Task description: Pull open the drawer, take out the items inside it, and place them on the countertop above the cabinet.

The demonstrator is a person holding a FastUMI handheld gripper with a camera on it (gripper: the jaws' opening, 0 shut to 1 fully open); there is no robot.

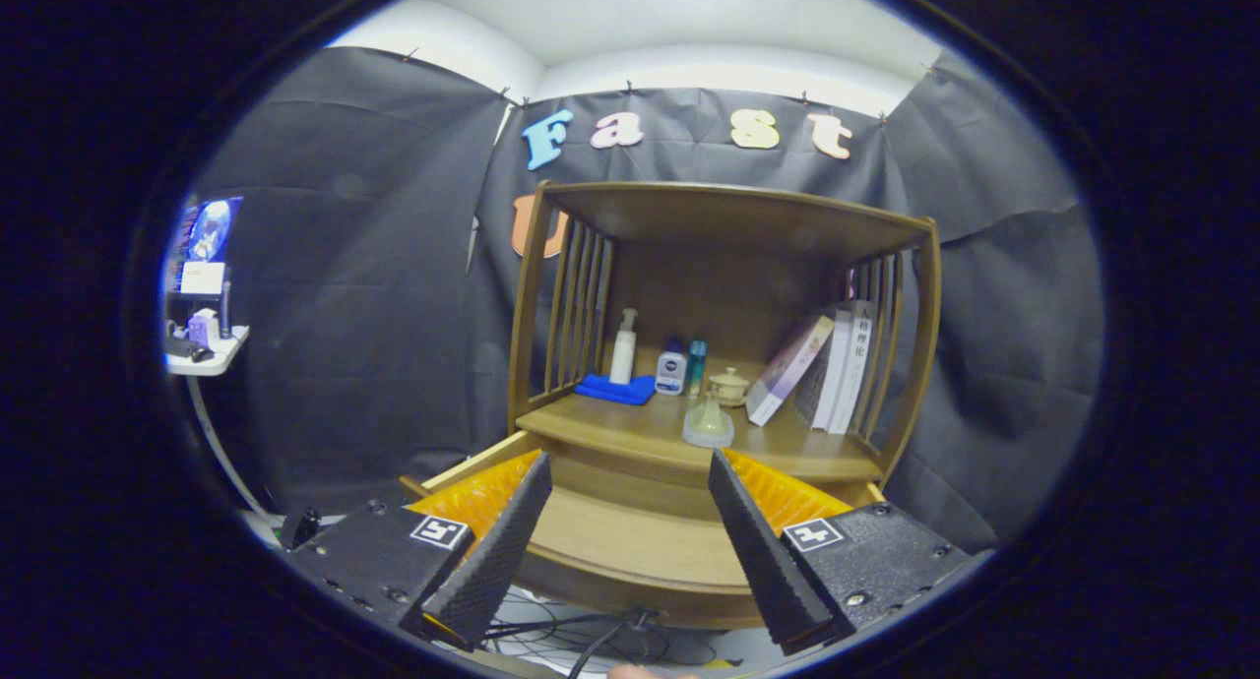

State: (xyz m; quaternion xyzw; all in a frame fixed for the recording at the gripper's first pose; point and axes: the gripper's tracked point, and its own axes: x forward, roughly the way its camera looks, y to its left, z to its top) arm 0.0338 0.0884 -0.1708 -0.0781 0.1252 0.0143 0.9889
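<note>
The drawer [630,541] is pulled out and looks bare inside. My gripper [630,472] is open, holding nothing. A clear lid [708,425] sits at the countertop's [610,425] front edge.

Smooth matt wooden cabinet [724,226]

Countertop [630,433], cloth [615,390], bottles [622,347], books [837,364]

Camera rides gripper, faces cabinet [724,364] head-on, near open drawer [630,546].
</note>
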